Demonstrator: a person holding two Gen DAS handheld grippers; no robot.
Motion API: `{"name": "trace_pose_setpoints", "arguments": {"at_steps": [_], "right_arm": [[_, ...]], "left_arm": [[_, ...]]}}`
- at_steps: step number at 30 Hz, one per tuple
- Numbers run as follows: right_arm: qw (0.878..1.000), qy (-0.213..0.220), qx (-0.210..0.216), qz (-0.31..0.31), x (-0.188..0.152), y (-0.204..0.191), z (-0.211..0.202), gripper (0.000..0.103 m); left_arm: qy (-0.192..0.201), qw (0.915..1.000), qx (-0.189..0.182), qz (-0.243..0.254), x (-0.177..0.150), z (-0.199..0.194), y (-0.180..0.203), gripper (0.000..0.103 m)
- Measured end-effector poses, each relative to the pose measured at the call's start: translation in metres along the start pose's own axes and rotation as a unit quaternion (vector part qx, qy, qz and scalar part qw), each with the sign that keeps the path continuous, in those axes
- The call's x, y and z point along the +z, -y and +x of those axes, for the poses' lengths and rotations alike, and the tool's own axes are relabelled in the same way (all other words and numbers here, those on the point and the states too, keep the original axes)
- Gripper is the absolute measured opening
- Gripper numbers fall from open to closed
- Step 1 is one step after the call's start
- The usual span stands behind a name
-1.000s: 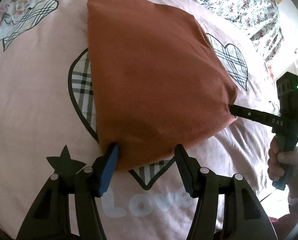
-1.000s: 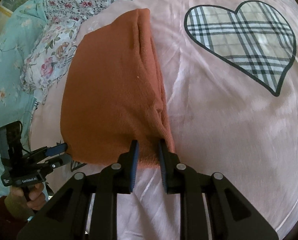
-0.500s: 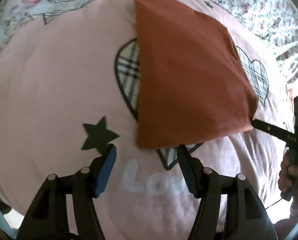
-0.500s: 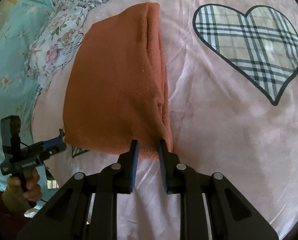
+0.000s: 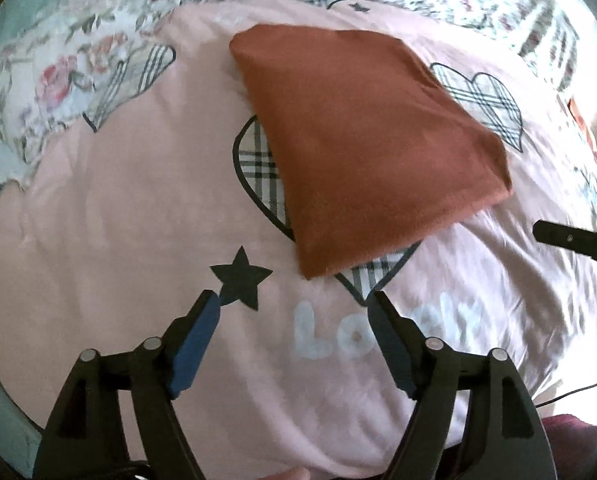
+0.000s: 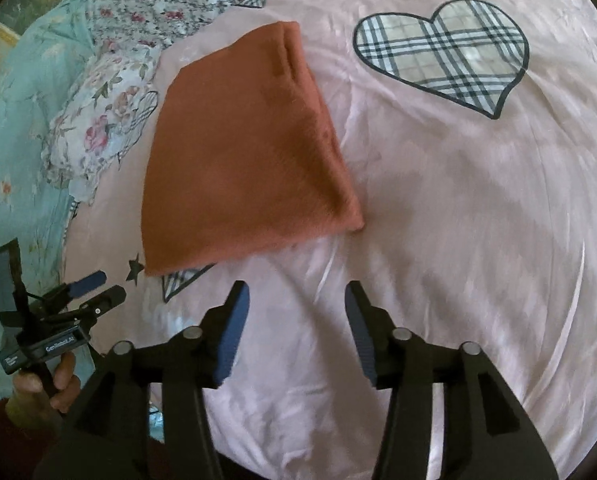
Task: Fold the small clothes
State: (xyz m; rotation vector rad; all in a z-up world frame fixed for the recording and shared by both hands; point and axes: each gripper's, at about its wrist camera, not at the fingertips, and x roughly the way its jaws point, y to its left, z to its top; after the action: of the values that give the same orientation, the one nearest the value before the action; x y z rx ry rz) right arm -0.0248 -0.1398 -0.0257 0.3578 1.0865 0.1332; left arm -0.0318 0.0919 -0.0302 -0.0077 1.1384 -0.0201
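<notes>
Lying folded, rust cloth sits just beyond each wide-open, empty hand-held gripper.

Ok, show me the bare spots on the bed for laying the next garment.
Bare pink cover lies right of the folded rust cloth, below the plaid heart. Left of the cloth, floral bedding crowds in.
</notes>
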Motion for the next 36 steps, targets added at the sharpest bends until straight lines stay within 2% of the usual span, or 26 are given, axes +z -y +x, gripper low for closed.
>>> {"name": "trace_pose_setpoints", "arguments": {"at_steps": [3, 7, 11, 14, 19, 27, 36], "right_arm": [[1.0, 0.024, -0.008, -0.018, -0.009, -0.012, -0.016, 0.066], [0.997, 0.052, -0.017, -0.052, -0.023, -0.023, -0.033, 0.081], [0.995, 0.049, -0.03, -0.08, -0.029, -0.028, -0.033, 0.082], [0.995, 0.05, -0.028, -0.077, -0.028, -0.029, -0.032, 0.082], [0.994, 0.057, -0.028, -0.09, -0.016, -0.037, -0.031, 0.086], [0.994, 0.054, -0.03, -0.09, 0.008, -0.044, -0.017, 0.086], [0.989, 0.038, -0.037, -0.139, 0.017, -0.061, -0.004, 0.087]], "left_arm": [[0.016, 0.9997, 0.013, 0.013, -0.008, -0.008, 0.002, 0.082], [0.014, 0.9993, 0.03, 0.019, -0.018, -0.011, 0.005, 0.082], [0.013, 0.9989, 0.044, 0.01, -0.019, -0.013, -0.001, 0.083], [0.023, 0.9985, 0.049, -0.001, -0.015, -0.019, -0.006, 0.083], [0.038, 0.9973, 0.061, -0.018, 0.005, -0.022, -0.009, 0.085], [0.029, 0.996, 0.084, -0.006, 0.032, -0.009, 0.005, 0.085], [0.033, 0.9948, 0.096, -0.006, 0.043, -0.007, 0.016, 0.087]]}}
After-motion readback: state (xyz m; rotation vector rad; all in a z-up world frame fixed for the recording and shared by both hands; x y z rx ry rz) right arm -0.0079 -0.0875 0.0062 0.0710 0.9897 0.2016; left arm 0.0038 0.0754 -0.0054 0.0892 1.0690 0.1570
